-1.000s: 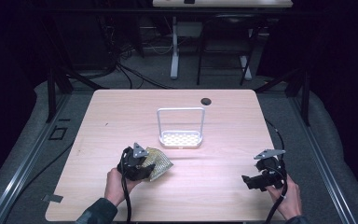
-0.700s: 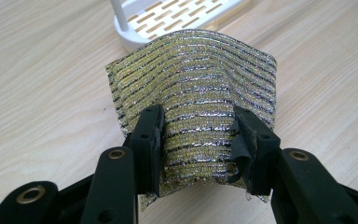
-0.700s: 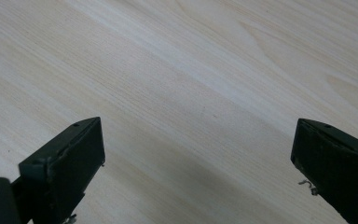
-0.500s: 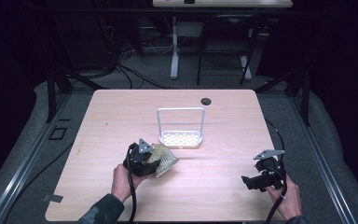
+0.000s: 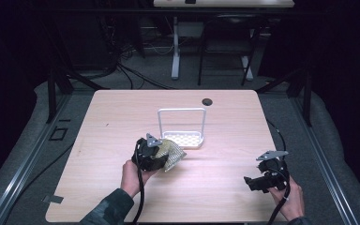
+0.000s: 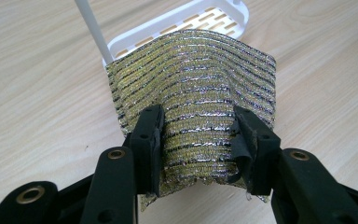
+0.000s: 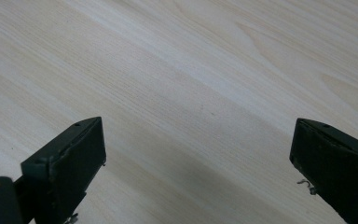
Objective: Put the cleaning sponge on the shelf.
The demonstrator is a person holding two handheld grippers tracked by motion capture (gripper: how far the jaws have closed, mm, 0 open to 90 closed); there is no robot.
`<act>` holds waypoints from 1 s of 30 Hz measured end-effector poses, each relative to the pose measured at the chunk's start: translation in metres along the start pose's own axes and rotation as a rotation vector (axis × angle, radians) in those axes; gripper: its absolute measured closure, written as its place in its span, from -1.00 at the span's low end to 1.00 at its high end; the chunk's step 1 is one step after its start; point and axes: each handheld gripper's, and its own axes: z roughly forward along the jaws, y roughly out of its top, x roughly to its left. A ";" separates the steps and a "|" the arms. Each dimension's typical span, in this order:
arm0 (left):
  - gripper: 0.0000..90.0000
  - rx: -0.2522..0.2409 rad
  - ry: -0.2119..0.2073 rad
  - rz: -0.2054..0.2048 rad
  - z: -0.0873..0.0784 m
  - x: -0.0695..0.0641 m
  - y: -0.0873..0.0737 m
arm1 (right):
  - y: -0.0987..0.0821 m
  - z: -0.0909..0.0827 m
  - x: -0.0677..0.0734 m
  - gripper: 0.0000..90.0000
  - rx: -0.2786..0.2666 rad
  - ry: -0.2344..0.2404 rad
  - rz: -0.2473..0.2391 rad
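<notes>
I have the scouring pad (image 6: 193, 88) pinched in my left gripper (image 6: 198, 149); the jaws press on its two sides and the glittery gold-and-silver weave bows upward between them, so the hold is real but rests on soft, springy material; in the high view the left gripper (image 5: 151, 154) carries the pad (image 5: 173, 153) just in front of the white rack (image 5: 183, 138), at its near left corner, and the pad looks to be hanging clear of the table (image 5: 122, 117) rather than lying on it, though I cannot be sure of the gap; the rack's slotted tray (image 6: 214, 16) sits just beyond the pad's far edge, with one thin upright post (image 6: 93, 28) rising at the rack's left side; my right gripper (image 7: 198, 168) stands wide open over bare wood, holding nothing, well off to the right of the rack (image 5: 265, 180); the step in hand, as I judge it, is to carry the pad over the rack's low rim and set it flat in the tray; to do that well I would keep the squeeze steady, lift enough for the drooping edge to clear the rim, steer right of the post, and only open once the pad rests inside the rack
</notes>
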 end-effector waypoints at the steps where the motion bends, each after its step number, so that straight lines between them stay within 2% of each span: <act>1: 0.25 -0.004 0.003 -0.003 0.001 -0.001 0.001 | 0.000 0.000 0.000 -0.94 0.000 0.000 -0.001; 10: 0.25 -0.033 0.028 -0.032 0.005 -0.004 0.012 | 0.000 0.000 0.000 -0.93 0.002 0.002 0.001; 19: 0.25 -0.042 0.029 -0.054 0.017 -0.008 0.020 | 0.000 0.001 -0.001 -0.93 0.004 -0.001 -0.004; 30: 0.25 -0.068 0.061 -0.089 0.036 -0.018 0.032 | 0.000 0.000 0.000 -0.93 -0.002 0.000 -0.002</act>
